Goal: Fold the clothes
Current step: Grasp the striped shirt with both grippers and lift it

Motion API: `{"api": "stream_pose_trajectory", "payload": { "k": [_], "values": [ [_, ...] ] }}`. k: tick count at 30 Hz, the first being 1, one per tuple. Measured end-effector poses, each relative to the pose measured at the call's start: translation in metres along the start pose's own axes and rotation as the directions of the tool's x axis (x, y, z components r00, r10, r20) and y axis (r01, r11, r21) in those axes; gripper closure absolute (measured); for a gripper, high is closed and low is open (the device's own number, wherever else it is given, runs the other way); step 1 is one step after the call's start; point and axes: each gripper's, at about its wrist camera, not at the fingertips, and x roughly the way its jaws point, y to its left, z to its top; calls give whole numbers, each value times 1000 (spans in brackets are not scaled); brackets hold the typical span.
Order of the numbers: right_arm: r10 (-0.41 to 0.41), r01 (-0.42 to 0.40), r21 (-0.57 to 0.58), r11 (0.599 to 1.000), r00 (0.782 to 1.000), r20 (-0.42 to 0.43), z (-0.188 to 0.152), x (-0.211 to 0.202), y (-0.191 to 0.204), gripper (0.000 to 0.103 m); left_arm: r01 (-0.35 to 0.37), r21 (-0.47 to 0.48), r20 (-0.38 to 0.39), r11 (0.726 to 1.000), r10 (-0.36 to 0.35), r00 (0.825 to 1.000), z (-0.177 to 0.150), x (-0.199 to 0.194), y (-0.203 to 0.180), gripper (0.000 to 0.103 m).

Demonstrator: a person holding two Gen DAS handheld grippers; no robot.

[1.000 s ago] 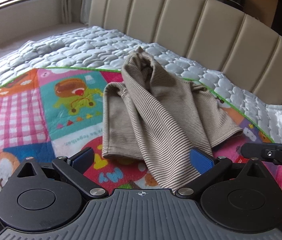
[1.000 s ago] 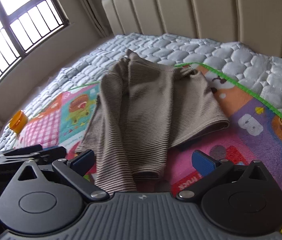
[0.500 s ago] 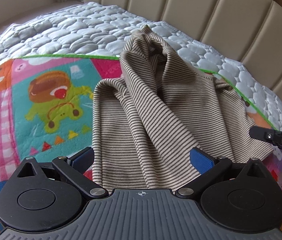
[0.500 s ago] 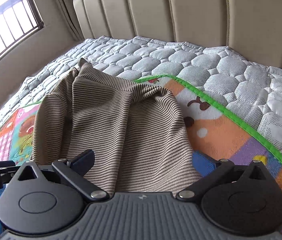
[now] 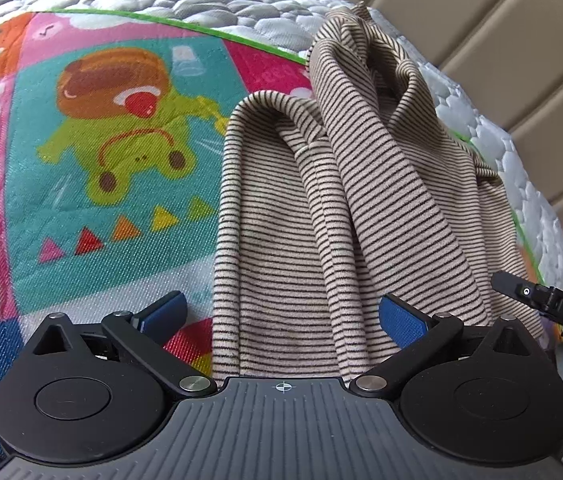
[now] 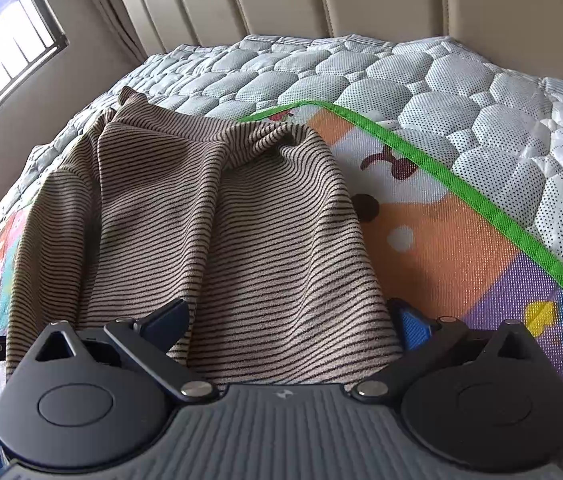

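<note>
The striped top (image 5: 321, 220) lay rumpled, seemingly half-folded, on the mat (image 5: 81, 160); both claws, left claw (image 5: 281, 312) and right claw (image 6: 289, 316), gaped apart over its hem.

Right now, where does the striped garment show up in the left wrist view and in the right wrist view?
Left wrist view: striped garment runs from centre to upper right, its hem between the open jaws.
Right wrist view: striped garment fills centre-left, its hem between the open jaws.
Shared landmark: the mat's green border beyond the garment.
</note>
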Motion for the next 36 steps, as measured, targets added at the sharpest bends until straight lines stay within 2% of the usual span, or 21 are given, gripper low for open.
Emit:
{"api": "stream_pose_trajectory", "payload": {
  "k": [2, 3, 4, 6, 7, 8, 9, 11, 12, 14, 15, 16, 18, 21, 24, 26, 28, 29, 31, 33, 36],
  "values": [
    [2, -2, -6, 1000, 999, 35, -1, -2, 3, 0, -15, 43, -9, 999, 15, 1000, 0, 0, -5, 0],
    [-11, 11, -17, 1000, 999, 39, 0, -2, 3, 4, -20, 55, 1, 998, 20, 1000, -2, -1, -7, 0],
    [-24, 25, -28, 999, 999, 44, 1, -2, 4, 8, -21, 58, 11, 998, 20, 1000, -4, -3, -8, 0],
    [-50, 52, -47, 998, 997, 52, 2, -2, 6, 27, -26, 66, 28, 997, 25, 999, -6, -2, -8, 1],
    [-63, 65, -49, 997, 997, 51, 2, -2, 6, 31, -41, 58, 40, 997, 39, 998, -6, -3, -8, 6],
    [-73, 76, -49, 996, 996, 46, 2, -3, 6, 43, -70, 66, 49, 995, 67, 997, -6, -3, -10, 10],
    [-78, 80, -47, 996, 996, 36, 3, -3, 7, 56, -99, 74, 59, 992, 95, 994, -6, -4, -13, 17],
    [-66, 66, -34, 997, 998, -3, 4, -4, 10, 71, -133, 124, 75, 983, 124, 989, -6, -4, -19, 31],
    [-52, 52, -24, 998, 998, -28, 4, -4, 13, 78, -130, 141, 74, 981, 121, 990, -5, -4, -21, 41],
    [-32, 31, -20, 999, 995, -91, 0, -9, 20, 85, -120, 172, 52, 978, 112, 992, -2, -5, -26, 58],
    [-25, 22, -23, 999, 992, -127, -4, -13, 24, 86, -109, 182, 33, 977, 105, 994, -1, -4, -28, 71],
    [-18, 14, -26, 1000, 986, -163, -8, -16, 28, 87, -107, 188, 6, 976, 108, 994, 1, -4, -29, 76],
    [-3, -4, -30, 1000, 972, -235, -15, -24, 37, 89, -116, 209, -42, 971, 128, 991, -1, -7, -30, 78],
    [10, -24, -38, 999, 939, -344, -30, -39, 48, 89, -114, 238, -130, 965, 148, 980, -15, -19, -25, 78],
    [8, -33, -52, 998, 902, -432, -49, -63, 57, 88, -73, 271, -227, 960, 137, 964, -41, -36, -18, 78],
    [-28, -4, -70, 998, 894, -446, -53, -80, 59, 82, -48, 283, -265, 958, 126, 956, -56, -51, -9, 68],
    [-66, 38, -80, 996, 916, -395, -50, -100, 59, 58, -19, 256, -239, 967, 82, 967, -58, -73, 0, 49],
    [-70, 48, -74, 996, 936, -346, -47, -111, 58, 43, 3, 233, -220, 972, 50, 974, -57, -85, 6, 43],
    [-73, 59, -66, 996, 967, -243, -41, -132, 58, 41, 69, 158, -180, 985, -40, 983, -52, -108, 17, 17],
    [-53, 49, -29, 998, 986, -157, -37, -145, 58, 38, 107, 132, -161, 986, -85, 983, -50, -115, 13, 11],
    [29, -24, 107, 994, 998, -52, -32, -141, 59, 33, 165, 94, -130, 982, -152, 980, -47, -124, 6, 7]
  ]
}}
